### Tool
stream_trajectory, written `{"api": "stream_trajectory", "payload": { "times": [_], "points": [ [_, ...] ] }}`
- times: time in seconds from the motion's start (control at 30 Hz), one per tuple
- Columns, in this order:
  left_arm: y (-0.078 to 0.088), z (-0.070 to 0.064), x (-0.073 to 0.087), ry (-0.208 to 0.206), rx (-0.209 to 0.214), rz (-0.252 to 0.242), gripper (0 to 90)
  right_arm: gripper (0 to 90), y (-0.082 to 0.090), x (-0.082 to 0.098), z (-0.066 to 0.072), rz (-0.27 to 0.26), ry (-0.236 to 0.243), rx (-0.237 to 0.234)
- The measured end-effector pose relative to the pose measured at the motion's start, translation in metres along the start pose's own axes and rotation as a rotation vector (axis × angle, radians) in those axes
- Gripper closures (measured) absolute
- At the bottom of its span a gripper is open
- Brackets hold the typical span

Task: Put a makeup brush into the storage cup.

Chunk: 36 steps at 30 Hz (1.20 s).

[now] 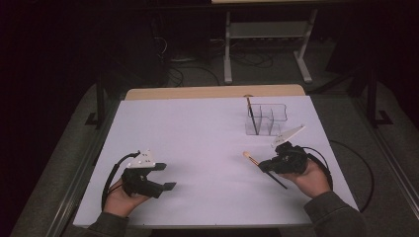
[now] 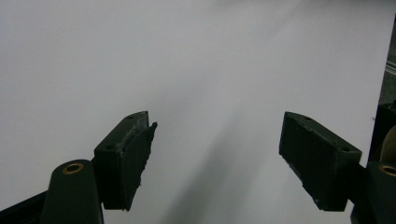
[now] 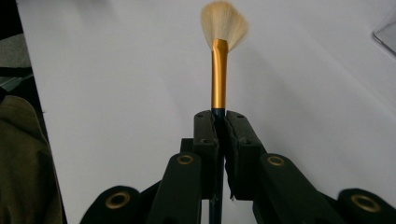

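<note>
- Table (image 1: 197, 133): white top; a clear divided organiser (image 1: 267, 118) stands at its far right, one brush (image 1: 252, 114) already upright in it.
- Right tool (image 1: 262, 167): jaws clamped on the dark handle of a fan brush (image 3: 219, 70), gold ferrule and pale bristles pointing ahead, above the table near the organiser.
- Left tool (image 1: 168, 176): jaws wide, nothing between them, resting at the near left.
- Step in hand, as judged: carrying the fan brush to the organiser. Next move calls for tilting it upright over a free compartment, then releasing.
</note>
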<state>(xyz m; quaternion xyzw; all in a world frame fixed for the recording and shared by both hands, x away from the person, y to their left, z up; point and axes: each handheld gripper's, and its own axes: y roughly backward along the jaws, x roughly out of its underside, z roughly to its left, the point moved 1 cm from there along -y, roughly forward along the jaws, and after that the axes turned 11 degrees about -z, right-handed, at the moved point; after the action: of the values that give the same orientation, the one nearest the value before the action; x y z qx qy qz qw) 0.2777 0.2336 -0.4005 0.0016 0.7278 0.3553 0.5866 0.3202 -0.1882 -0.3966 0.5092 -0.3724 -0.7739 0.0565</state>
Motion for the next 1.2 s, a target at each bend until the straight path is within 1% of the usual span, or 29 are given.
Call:
{"api": "stream_trajectory", "payload": {
  "times": [0.07, 0.1, 0.13, 0.17, 0.2, 0.27, 0.37, 0.43, 0.47, 0.5, 0.57, 0.6, 0.7, 0.8, 0.87, 0.9, 0.93, 0.97, 1.0, 1.07, 1.2],
  "points": [
    [-0.001, -0.001, -0.003, -0.006, 0.007, -0.005, 24.7, 82.9, 0.000, -0.002, 0.003, -0.006, 0.000, -0.005],
    [-0.002, -0.002, -0.004, -0.006, 0.011, -0.007, 24.8, 82.9, 0.000, -0.002, 0.003, -0.013, 0.010, -0.012],
    [-0.002, -0.002, -0.006, -0.003, 0.016, -0.007, 24.8, 82.9, -0.001, -0.003, 0.005, -0.017, 0.015, -0.015],
    [-0.003, -0.004, -0.008, 0.009, 0.025, -0.011, 24.9, 82.9, -0.001, -0.004, 0.006, -0.017, 0.017, -0.019],
    [-0.004, -0.005, -0.009, 0.008, 0.033, -0.017, 24.9, 82.9, -0.001, -0.005, 0.008, -0.020, 0.023, -0.025],
    [-0.007, -0.007, -0.013, 0.002, 0.042, -0.015, 24.8, 82.9, -0.002, -0.007, 0.011, -0.026, 0.025, -0.039],
    [-0.010, -0.009, -0.019, -0.012, 0.055, -0.013, 24.9, 82.9, -0.003, -0.009, 0.014, -0.041, 0.042, -0.052],
    [-0.012, -0.010, -0.022, -0.007, 0.065, -0.014, 25.0, 82.9, -0.003, -0.010, 0.016, -0.057, 0.053, -0.068],
    [-0.013, -0.011, -0.023, -0.009, 0.069, -0.012, 25.0, 82.9, -0.003, -0.010, 0.019, -0.063, 0.048, -0.077],
    [-0.014, -0.011, -0.025, -0.018, 0.074, -0.011, 25.2, 82.9, -0.004, -0.010, 0.020, -0.067, 0.052, -0.081],
    [-0.016, -0.013, -0.028, -0.016, 0.083, -0.012, 25.6, 82.9, -0.005, -0.010, 0.022, -0.078, 0.057, -0.095],
    [-0.017, -0.014, -0.029, -0.008, 0.090, -0.016, 25.6, 82.9, -0.006, -0.010, 0.023, -0.081, 0.052, -0.104],
    [-0.021, -0.019, -0.035, -0.012, 0.117, -0.019, 25.6, 82.9, -0.008, -0.010, 0.027, -0.084, 0.060, -0.118],
    [-0.024, -0.025, -0.042, -0.028, 0.144, -0.020, 25.6, 82.9, -0.011, -0.012, 0.030, -0.091, 0.073, -0.131],
    [-0.026, -0.028, -0.047, -0.032, 0.159, -0.018, 25.6, 82.9, -0.013, -0.014, 0.033, -0.100, 0.075, -0.149],
    [-0.027, -0.030, -0.049, -0.031, 0.165, -0.018, 25.6, 82.9, -0.013, -0.014, 0.034, -0.100, 0.079, -0.149],
    [-0.027, -0.030, -0.051, -0.040, 0.172, -0.014, 25.7, 82.9, -0.014, -0.015, 0.035, -0.100, 0.080, -0.154],
    [-0.029, -0.032, -0.054, -0.035, 0.183, -0.019, 26.1, 82.9, -0.015, -0.016, 0.036, -0.103, 0.086, -0.157],
    [-0.029, -0.032, -0.055, -0.043, 0.186, -0.016, 26.7, 82.9, -0.016, -0.017, 0.038, -0.106, 0.088, -0.166],
    [-0.032, -0.034, -0.058, -0.042, 0.196, -0.015, 26.7, 82.9, -0.018, -0.018, 0.040, -0.109, 0.093, -0.175],
    [-0.036, -0.036, -0.065, -0.057, 0.213, -0.003, 27.1, 82.9, -0.022, -0.021, 0.046, -0.109, 0.109, -0.199]
  ]
}}
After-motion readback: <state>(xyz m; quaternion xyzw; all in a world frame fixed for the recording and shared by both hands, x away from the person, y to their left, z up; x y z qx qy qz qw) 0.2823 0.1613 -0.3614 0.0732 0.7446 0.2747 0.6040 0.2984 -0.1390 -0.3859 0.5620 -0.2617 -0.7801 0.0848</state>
